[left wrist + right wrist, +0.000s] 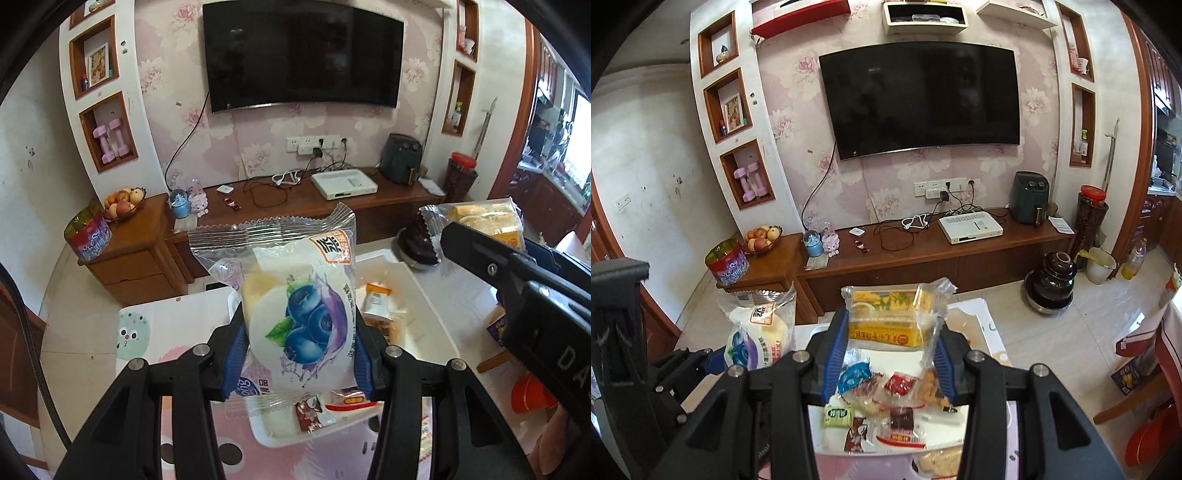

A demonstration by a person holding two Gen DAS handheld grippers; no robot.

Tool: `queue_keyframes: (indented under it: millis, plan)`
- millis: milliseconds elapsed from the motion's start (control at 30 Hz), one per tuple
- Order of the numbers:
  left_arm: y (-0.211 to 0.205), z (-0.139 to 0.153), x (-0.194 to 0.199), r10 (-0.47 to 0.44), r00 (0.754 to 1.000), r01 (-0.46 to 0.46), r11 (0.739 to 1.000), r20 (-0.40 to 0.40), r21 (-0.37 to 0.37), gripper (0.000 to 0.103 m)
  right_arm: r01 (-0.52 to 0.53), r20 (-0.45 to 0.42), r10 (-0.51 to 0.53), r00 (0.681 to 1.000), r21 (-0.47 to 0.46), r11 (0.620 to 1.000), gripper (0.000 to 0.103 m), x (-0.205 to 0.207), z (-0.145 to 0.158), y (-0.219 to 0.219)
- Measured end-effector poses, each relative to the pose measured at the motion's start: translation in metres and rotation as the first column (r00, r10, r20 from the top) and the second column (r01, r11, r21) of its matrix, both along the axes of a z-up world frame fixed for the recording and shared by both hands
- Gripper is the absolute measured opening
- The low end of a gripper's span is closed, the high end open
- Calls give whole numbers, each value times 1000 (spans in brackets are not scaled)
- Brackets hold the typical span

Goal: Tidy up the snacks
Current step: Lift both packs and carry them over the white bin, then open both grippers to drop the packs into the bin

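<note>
My left gripper (301, 354) is shut on a clear packet of blueberry bread (299, 310), held upright above a white tray (439, 314) that holds several small snack packs. My right gripper (890, 358) is shut on a clear packet with yellow cake slices (890, 317), lifted over a pile of small wrapped snacks (886, 402). In the left wrist view the right gripper's black body shows at the right with the yellow packet (484, 221) in it. In the right wrist view the blueberry bread (761, 339) and the left gripper's fingers (713, 360) show at the lower left.
Both hands are over a table with a pink cartoon cloth (147, 339). Beyond it stand a wooden TV cabinet (960, 254), a wall TV (923, 99), a dark ceramic jar on the floor (1051, 284) and a red chair (1156, 428) at the right.
</note>
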State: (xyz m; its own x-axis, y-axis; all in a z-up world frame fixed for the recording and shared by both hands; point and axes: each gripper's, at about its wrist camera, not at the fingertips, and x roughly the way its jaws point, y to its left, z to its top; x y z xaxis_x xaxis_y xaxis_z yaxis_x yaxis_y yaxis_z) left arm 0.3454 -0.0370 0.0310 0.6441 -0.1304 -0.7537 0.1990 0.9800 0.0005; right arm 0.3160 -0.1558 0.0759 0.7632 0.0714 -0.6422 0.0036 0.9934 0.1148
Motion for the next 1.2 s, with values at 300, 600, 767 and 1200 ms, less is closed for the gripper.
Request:
queue_keyframes:
  millis: [300, 600, 767, 1200]
  plan:
    - [-11, -71, 28, 1, 992, 10, 997, -129, 80, 48, -41, -160, 36, 986, -26, 999, 43, 37, -61, 8]
    - [-4, -115, 34, 30, 969, -4, 995, -246, 104, 82, -75, -314, 69, 947, -8, 997, 44, 52, -115, 10]
    - [8, -119, 28, 65, 962, -40, 994, -265, 99, 82, -53, -336, 57, 940, 20, 998, 51, 44, -122, 6]
    - [29, -111, -14, 76, 962, -50, 993, -262, 107, 82, -32, -342, 40, 939, 28, 999, 51, 13, -122, 7]
